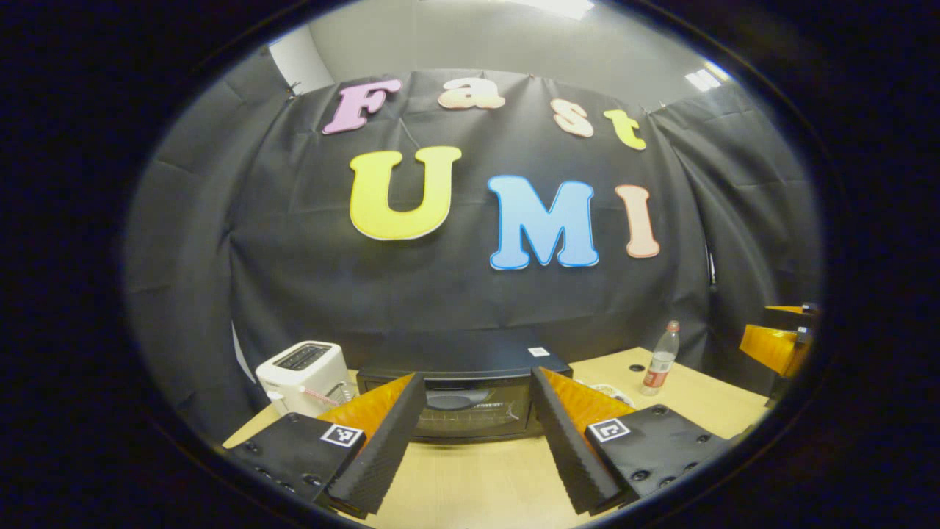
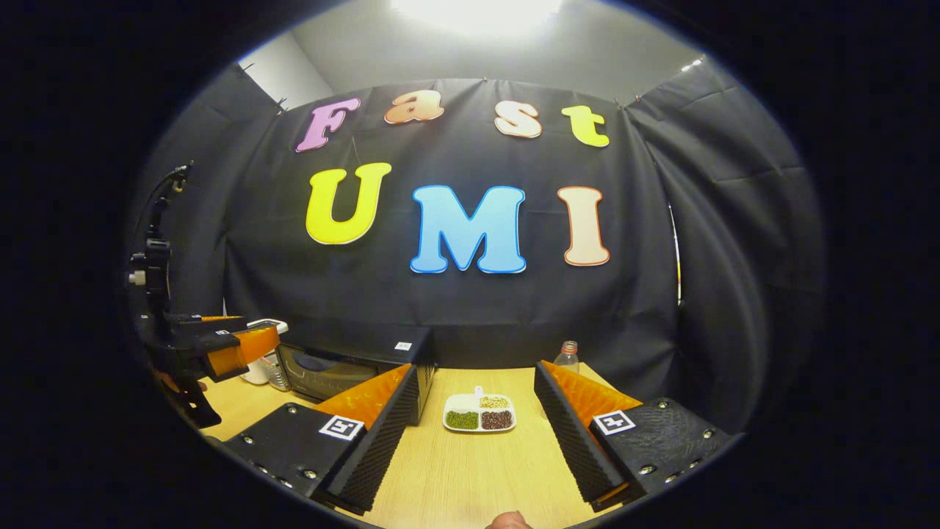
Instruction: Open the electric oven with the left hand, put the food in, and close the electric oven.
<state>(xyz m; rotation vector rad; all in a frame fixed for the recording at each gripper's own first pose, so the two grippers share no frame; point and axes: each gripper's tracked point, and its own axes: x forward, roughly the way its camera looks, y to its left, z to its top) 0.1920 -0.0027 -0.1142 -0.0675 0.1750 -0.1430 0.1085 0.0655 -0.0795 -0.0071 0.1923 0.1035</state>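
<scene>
In the left gripper view, the left gripper (image 1: 470,433) hangs above the wooden desk (image 1: 477,485) with its two fingers spread wide and nothing between them. Straight ahead, framed by the fingers, the black oven (image 1: 470,400) stands toward the desk's back edge, against the booth wall, with its glass door shut. A white toaster (image 1: 305,375) stands just beside the oven, near the desk's back left corner. On the oven's other side a plastic bottle (image 1: 661,360) with a red label stands upright toward the desk's back right corner, and a small part of a white tray shows just past the gripper's right finger. The other gripper shows at the far right edge of this view, well apart from the desk things.

In the right gripper view, the right gripper (image 2: 470,433) also hangs over the desk (image 2: 470,470), its fingers wide apart and holding nothing. Between them, on the desk's middle, lies the tray (image 2: 479,412), a white dish split into three compartments: green food in one, dark reddish-brown food in another, pale yellowish food in the third. The oven (image 2: 345,367) stands to the tray's left, apart from it, with the bottle (image 2: 565,356) behind the tray near the back edge. The left gripper shows at the far left, raised in front of the oven.
</scene>
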